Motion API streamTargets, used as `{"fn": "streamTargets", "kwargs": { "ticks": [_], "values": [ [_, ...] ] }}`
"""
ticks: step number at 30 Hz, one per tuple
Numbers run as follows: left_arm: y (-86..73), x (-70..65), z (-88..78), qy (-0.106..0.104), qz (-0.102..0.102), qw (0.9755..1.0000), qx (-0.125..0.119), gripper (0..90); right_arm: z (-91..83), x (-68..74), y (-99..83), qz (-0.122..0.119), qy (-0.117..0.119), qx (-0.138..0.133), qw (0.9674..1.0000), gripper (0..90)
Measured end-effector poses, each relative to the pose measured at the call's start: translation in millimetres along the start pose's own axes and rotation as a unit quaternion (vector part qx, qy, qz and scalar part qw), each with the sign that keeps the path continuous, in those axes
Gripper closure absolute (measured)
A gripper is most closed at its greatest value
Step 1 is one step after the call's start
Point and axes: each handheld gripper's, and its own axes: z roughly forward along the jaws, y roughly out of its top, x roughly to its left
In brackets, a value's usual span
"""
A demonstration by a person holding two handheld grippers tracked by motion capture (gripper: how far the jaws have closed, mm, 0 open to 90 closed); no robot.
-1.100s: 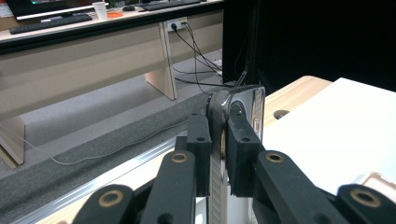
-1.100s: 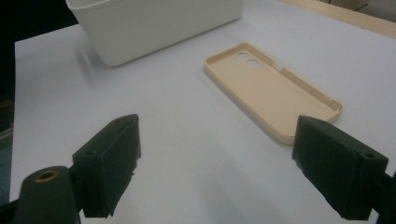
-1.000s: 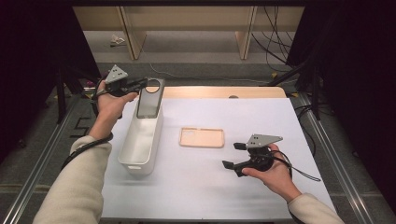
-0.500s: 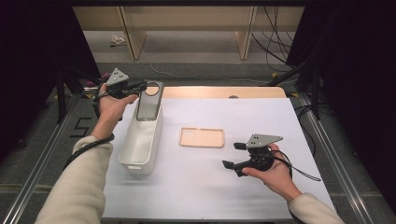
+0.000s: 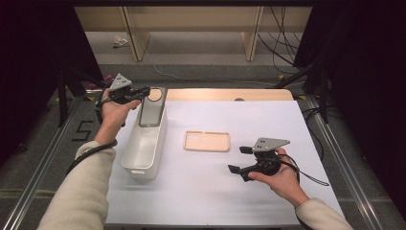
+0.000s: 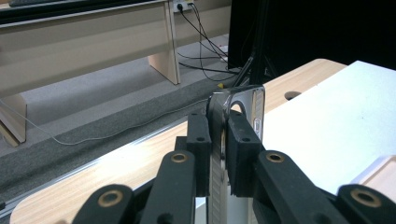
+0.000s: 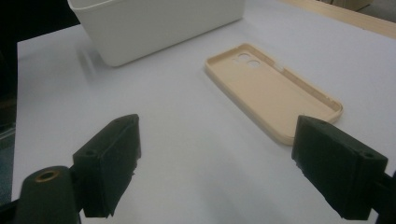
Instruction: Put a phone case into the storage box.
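Observation:
My left gripper [image 5: 142, 92] is shut on the top end of a dark-screened phone [image 5: 152, 109] with a silver edge. It holds the phone over the far end of the white bin [image 5: 138, 168]. In the left gripper view the pads [image 6: 200, 140] press on both faces of the phone [image 6: 239, 106]. A beige phone case [image 5: 207, 141] lies open side up on the white sheet, right of the bin. My right gripper [image 5: 238, 159] rests open just near of the case; in its own view the case [image 7: 273, 91] lies ahead of the spread jaws.
A white sheet [image 5: 268, 120] covers the wooden table [image 5: 225, 94]. The white bin [image 7: 159, 23] stands ahead and left in the right gripper view. Metal rails [image 5: 335, 143] run along both table sides. Cables [image 5: 282, 52] lie on the floor beyond.

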Motion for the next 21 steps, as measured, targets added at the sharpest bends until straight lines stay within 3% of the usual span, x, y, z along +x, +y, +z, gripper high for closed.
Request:
{"fn": "streamTargets", "kwargs": {
  "ticks": [21],
  "values": [
    [-5.3,5.7,7.6,0.006,-0.013,0.9999,0.002,80.7,-1.3,-0.8,0.8,0.0,-0.001,-0.003,1.0,16.6]
  ]
}}
